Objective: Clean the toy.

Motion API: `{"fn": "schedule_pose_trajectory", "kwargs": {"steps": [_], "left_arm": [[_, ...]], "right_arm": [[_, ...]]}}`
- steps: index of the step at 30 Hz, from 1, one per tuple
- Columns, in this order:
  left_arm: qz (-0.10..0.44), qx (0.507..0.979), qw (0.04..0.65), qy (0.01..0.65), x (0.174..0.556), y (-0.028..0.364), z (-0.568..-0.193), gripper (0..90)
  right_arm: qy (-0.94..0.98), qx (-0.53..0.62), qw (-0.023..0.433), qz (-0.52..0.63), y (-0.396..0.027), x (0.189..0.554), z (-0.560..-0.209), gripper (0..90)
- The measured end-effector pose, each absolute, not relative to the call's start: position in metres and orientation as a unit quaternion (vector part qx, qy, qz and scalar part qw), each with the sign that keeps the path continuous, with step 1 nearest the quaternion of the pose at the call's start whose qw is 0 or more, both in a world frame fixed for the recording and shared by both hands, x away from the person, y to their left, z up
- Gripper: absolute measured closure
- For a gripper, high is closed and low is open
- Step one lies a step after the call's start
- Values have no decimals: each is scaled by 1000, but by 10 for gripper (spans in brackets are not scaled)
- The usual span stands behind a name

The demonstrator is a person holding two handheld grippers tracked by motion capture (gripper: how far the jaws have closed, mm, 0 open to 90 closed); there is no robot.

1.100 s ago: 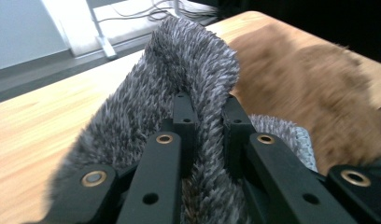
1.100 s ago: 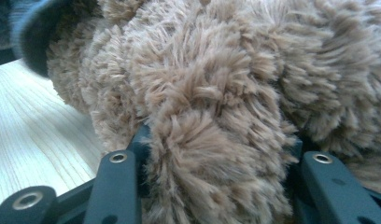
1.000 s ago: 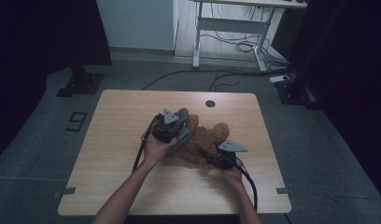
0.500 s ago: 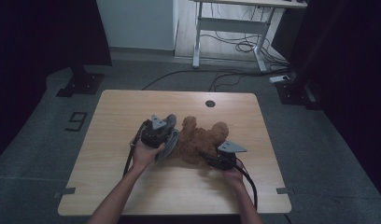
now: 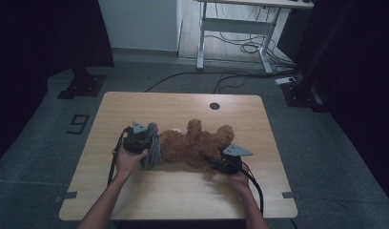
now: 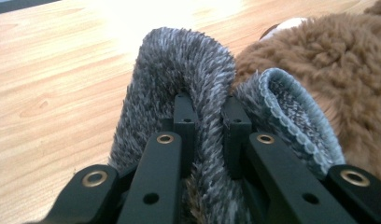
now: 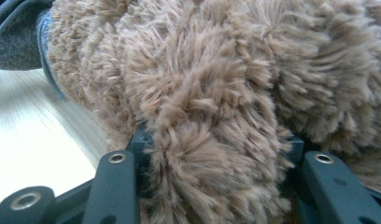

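Note:
A brown plush teddy bear (image 5: 195, 143) lies on the wooden table (image 5: 183, 102). A grey fuzzy knit garment (image 5: 153, 151) sits at its left end. My left gripper (image 5: 144, 138) is shut on a fold of that grey garment (image 6: 198, 79), the pads pinching the fabric, right beside the bear's fur (image 6: 319, 56). My right gripper (image 5: 220, 162) is at the bear's right end, shut on a thick tuft of the brown bear (image 7: 212, 116). The grey garment (image 7: 16, 42) shows beyond at the upper left of the right gripper view.
A round grommet hole (image 5: 214, 105) sits near the table's far edge. A white desk frame (image 5: 235, 28) with cables on the floor stands beyond. Dark stand bases (image 5: 83, 86) flank the table. Bare tabletop lies in front of the bear.
My left gripper has carried the grey garment leftward and down, off the bear's middle to its left end. The right gripper and the bear's right side have stayed put.

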State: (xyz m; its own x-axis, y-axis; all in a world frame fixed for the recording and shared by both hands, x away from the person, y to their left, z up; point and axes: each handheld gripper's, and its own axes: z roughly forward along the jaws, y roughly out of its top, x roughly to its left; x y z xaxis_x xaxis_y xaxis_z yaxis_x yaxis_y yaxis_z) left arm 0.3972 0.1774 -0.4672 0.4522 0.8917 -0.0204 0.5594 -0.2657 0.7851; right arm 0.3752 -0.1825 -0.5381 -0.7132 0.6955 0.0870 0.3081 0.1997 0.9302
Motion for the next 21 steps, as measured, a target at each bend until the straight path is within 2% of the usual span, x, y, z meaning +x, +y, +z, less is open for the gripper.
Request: {"fn": "schedule_pose_trajectory", "kwargs": {"steps": [5, 11, 16, 21], "left_arm": [[237, 764, 416, 433, 386, 156, -436, 799], [240, 783, 431, 379, 381, 103, -415, 798], [217, 803, 395, 391, 401, 76, -437, 798], [210, 798, 399, 400, 403, 85, -454, 799]], "right_arm": [[750, 338, 177, 540, -183, 376, -539, 500], [750, 339, 179, 539, -183, 376, -538, 499], [751, 339, 176, 539, -184, 375, -538, 499], [753, 335, 178, 538, -183, 375, -538, 496]]}}
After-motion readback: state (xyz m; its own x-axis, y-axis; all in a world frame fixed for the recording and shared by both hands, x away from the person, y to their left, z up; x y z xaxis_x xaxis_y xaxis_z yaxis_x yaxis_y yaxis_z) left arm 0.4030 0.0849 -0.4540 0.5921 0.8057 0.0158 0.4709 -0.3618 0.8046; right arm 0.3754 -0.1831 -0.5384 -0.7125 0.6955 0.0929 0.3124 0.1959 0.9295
